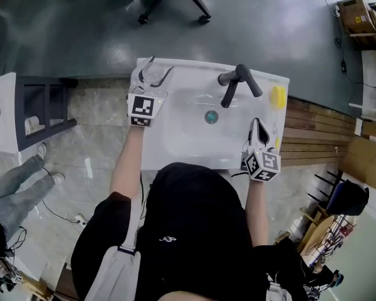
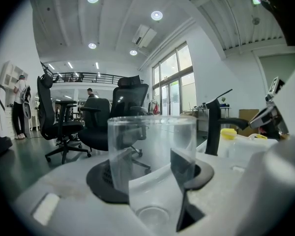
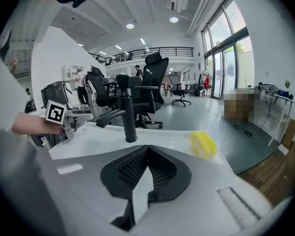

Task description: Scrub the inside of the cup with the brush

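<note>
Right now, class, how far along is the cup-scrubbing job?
Done: the left tongs are closed on the clear cup, upright at the sink's back left corner. In hand: nothing else; the right tongs are shut and empty, aimed towards the yellow brush, which lies untouched right of the black faucet. Left: pick up the brush and scrub inside the cup.

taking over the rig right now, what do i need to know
Left gripper: closed on the clear cup, at the back left corner of the sink.
Right gripper: shut, empty, over the sink's right rim.
Brush: yellow, lying on the sink's back right deck, untouched.
Done: cup gripped.
Left: pick up the brush, scrub the inside of the cup.
</note>
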Demonstrator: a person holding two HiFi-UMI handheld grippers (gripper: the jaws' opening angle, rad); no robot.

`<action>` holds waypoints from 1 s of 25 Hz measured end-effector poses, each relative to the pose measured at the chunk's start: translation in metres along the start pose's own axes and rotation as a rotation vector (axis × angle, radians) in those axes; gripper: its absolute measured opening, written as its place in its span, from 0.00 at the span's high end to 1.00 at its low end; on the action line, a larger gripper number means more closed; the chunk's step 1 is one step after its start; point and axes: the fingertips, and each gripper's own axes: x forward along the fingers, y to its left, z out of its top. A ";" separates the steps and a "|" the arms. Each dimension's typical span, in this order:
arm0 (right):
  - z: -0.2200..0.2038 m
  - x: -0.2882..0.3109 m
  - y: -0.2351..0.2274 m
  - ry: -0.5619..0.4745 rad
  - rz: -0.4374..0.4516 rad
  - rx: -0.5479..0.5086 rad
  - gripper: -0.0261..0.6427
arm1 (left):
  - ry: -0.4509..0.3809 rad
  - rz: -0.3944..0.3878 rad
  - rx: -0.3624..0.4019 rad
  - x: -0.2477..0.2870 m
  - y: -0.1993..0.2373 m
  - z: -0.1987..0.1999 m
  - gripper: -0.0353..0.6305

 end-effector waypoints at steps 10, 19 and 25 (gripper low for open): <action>0.001 -0.011 -0.001 -0.013 0.001 -0.010 0.96 | 0.097 0.004 0.001 -0.007 -0.001 -0.024 0.52; -0.003 -0.025 0.005 -0.022 0.015 -0.001 0.96 | 0.158 0.056 -0.061 -0.037 0.001 -0.040 0.50; -0.016 -0.031 0.014 -0.009 0.040 0.018 0.96 | 0.170 0.104 -0.129 -0.072 -0.004 -0.048 0.50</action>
